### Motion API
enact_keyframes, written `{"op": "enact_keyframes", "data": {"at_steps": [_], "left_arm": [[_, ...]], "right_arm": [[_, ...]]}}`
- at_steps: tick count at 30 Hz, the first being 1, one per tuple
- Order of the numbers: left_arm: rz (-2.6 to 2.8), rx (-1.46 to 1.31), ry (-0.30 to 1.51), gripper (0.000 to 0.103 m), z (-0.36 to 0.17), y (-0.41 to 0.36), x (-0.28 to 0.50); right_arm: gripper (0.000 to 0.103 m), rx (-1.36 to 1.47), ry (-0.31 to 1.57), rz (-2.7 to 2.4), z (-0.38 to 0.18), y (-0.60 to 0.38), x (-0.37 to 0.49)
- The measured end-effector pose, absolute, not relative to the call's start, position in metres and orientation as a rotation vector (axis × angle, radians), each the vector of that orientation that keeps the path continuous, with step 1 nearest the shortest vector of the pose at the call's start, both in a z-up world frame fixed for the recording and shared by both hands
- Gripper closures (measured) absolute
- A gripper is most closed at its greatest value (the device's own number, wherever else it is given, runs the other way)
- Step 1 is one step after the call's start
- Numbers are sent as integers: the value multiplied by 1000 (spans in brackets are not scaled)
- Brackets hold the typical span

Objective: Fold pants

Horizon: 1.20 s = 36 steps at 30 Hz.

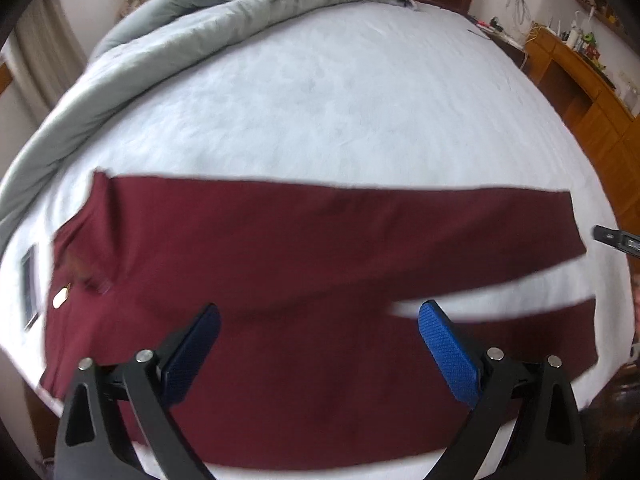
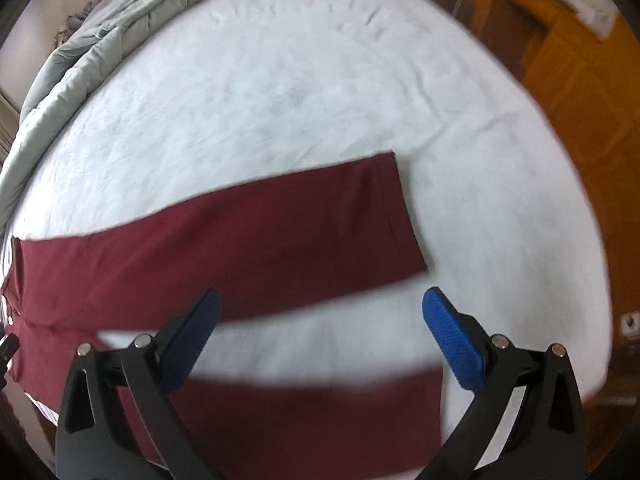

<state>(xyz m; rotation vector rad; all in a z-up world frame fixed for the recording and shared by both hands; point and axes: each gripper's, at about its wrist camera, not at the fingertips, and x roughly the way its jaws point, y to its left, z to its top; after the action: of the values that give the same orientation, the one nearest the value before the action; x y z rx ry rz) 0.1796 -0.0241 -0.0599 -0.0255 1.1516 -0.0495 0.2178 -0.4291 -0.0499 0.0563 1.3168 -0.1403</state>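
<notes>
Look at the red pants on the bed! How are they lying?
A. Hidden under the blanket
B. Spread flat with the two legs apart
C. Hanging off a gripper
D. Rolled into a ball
B: the pants lie flat on the white bed, with sheet showing between the legs.

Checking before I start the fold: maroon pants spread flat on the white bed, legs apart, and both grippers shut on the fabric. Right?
Not quite: both the left gripper and right gripper are open, holding nothing, per each wrist view. The maroon pants do lie flat on the white bed, legs apart.
</notes>
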Motion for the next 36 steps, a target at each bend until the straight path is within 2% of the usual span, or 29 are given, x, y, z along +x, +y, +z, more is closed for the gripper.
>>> {"op": "enact_keyframes", "data": {"at_steps": [5, 10, 15, 20, 21, 22, 23, 24, 25, 26, 27, 36], "left_arm": [[-124, -63, 1154, 4, -84, -57, 242], [-162, -55, 1172, 4, -110, -93, 284], [-169, -35, 1221, 4, -138, -112, 305], [-188, -15, 1239, 4, -148, -130, 309], [-197, -11, 1237, 4, -148, -131, 307], [-211, -2, 1235, 4, -147, -133, 306], [-225, 11, 1235, 4, -146, -135, 306], [-238, 23, 1234, 4, -146, -136, 307], [-255, 42, 1230, 4, -146, -139, 308], [-268, 55, 1226, 4, -146, -141, 310], [-291, 72, 1220, 4, -145, -143, 312], [-705, 118, 1226, 4, -148, -182, 345]], "right_arm": [[3, 35, 1393, -136, -114, -480, 283], [2, 79, 1382, -51, -144, -503, 315], [2, 81, 1351, 23, -150, -518, 317], [2, 23, 1321, 23, -131, -525, 312], [6, 2, 1311, 34, -129, -522, 307], [19, -48, 1300, 39, -126, -516, 303], [26, -101, 1283, 52, -122, -510, 300], [43, -124, 1268, 72, -117, -507, 296], [64, -136, 1259, 64, -113, -504, 294], [76, -149, 1256, 63, -107, -503, 293], [83, -134, 1255, 84, -103, -505, 291], [84, 89, 1082, 310, -38, -533, 257]]}}
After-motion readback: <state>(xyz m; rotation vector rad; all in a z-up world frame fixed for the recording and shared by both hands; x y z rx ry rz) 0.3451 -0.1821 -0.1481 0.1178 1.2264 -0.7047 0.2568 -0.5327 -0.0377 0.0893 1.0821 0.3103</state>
